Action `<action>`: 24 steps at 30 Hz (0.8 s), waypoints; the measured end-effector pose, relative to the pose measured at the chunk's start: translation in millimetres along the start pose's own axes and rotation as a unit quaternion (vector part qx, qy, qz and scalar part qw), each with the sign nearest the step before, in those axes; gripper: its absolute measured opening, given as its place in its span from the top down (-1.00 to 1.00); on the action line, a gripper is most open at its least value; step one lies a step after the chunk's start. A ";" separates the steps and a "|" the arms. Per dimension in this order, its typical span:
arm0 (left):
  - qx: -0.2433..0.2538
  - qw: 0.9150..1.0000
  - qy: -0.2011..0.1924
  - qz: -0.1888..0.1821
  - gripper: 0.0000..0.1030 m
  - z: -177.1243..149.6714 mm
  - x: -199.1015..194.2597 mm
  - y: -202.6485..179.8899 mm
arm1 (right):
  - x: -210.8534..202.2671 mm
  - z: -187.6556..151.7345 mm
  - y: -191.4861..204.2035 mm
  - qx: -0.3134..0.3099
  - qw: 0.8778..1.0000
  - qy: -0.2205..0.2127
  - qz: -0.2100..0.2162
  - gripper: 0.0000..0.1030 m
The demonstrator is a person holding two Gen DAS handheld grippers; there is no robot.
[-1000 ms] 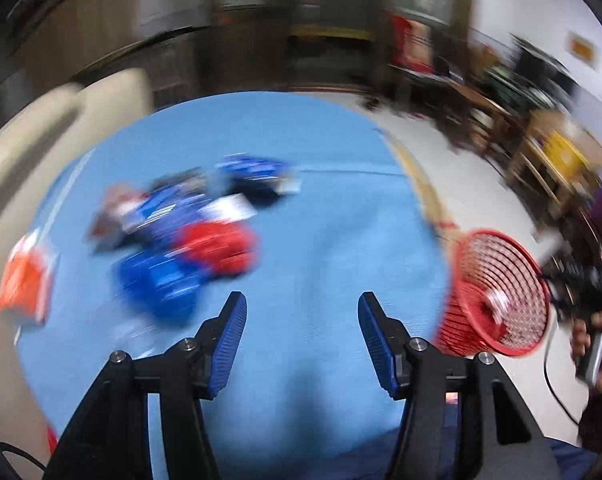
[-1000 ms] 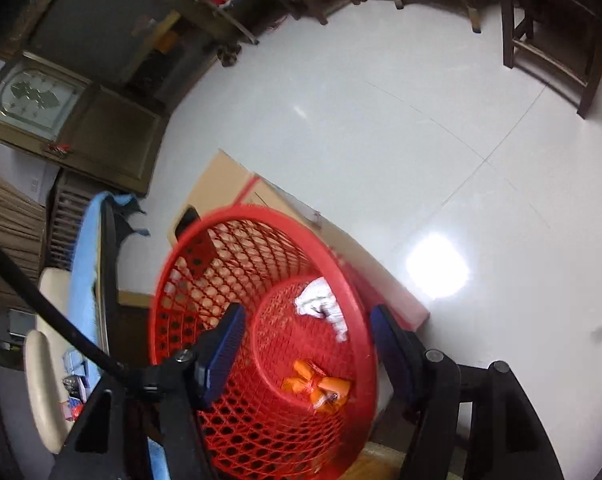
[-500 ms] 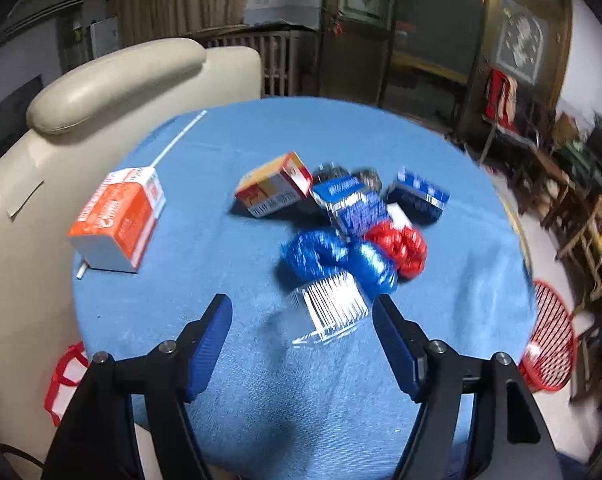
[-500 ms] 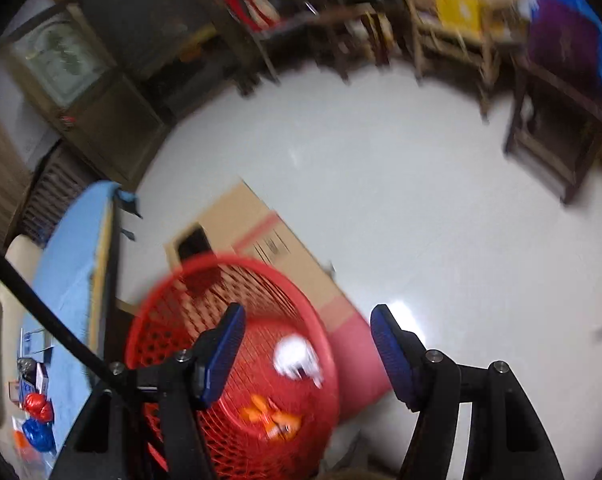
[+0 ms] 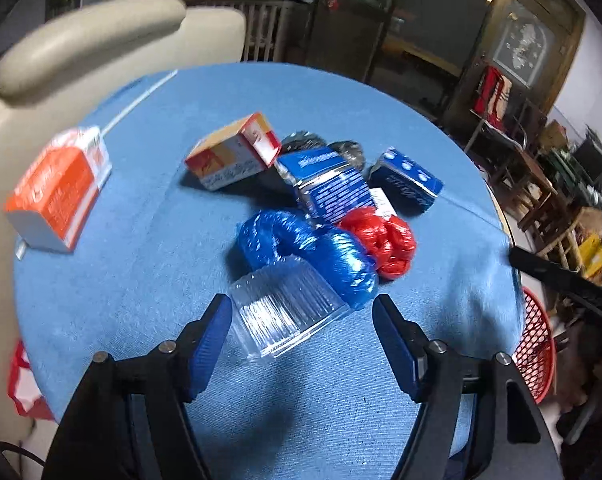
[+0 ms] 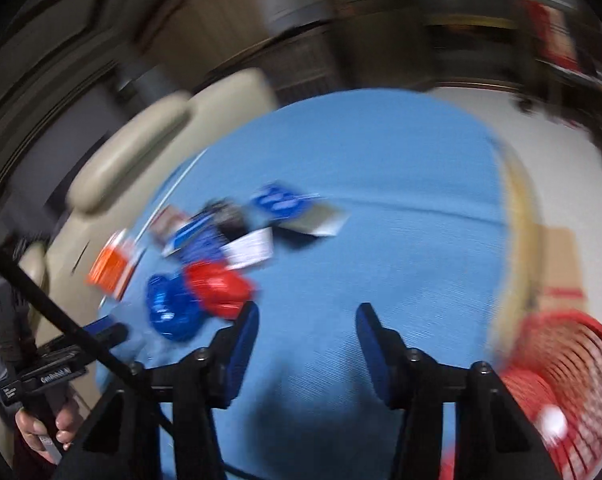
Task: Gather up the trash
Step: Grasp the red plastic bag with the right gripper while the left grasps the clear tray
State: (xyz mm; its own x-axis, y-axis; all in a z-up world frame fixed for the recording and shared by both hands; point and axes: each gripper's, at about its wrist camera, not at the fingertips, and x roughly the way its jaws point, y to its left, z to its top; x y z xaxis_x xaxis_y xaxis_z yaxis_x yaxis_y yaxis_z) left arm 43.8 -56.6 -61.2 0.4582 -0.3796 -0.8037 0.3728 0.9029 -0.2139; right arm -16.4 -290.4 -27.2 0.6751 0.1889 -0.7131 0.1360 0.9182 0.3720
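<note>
Near the table's front edge, left tool point(image 5: 303, 330) gapes empty around the clear tray point(image 5: 287, 312), so squeeze gently.

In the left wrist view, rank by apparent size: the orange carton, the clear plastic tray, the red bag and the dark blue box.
1. Clear plastic tray, though it lies nearest the camera, so its lead is unsure.
2. Orange carton, close to the tray in apparent size.
3. Red bag and dark blue box: too alike to rank.

Right wrist view blurred; red basket point(image 6: 557, 392) cut by edge.
</note>
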 end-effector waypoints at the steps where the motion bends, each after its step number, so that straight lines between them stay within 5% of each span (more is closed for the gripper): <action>1: -0.018 1.000 0.008 -0.015 -0.42 -0.2 3.4 6.8 | 17.9 5.5 15.6 -0.012 1.000 0.014 0.014 0.03; 6: -0.038 0.999 0.024 -0.026 -0.07 -6.1 9.0 20.9 | 86.0 19.0 49.6 -0.022 0.997 0.053 0.051 0.03; 10: -0.055 0.997 0.041 -0.024 -0.05 -14.3 12.2 35.6 | 127.4 15.2 59.9 -0.033 0.995 0.082 0.041 0.05; 17: -0.034 0.999 0.013 -0.034 -0.08 -12.2 -18.9 33.5 | 102.3 0.1 48.5 -0.025 0.998 0.044 0.031 0.22; 19: -0.024 0.999 -0.003 -0.033 -0.40 -8.8 -28.5 29.4 | 86.4 -5.7 36.5 -0.011 0.998 0.041 0.037 0.22; 24: -0.021 1.000 -0.013 0.004 -0.45 -2.4 -25.0 26.5 | 45.9 -18.2 18.2 0.010 0.999 0.029 0.042 0.22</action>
State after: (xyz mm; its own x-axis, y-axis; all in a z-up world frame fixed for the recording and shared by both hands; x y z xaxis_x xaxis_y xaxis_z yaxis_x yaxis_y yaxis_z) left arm 40.3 -22.6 -48.1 0.4818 -0.3762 -0.7914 0.3346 0.9137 -0.2306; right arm 3.9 -258.7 -64.0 0.6411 0.2862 -0.7121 0.0950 0.8911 0.4437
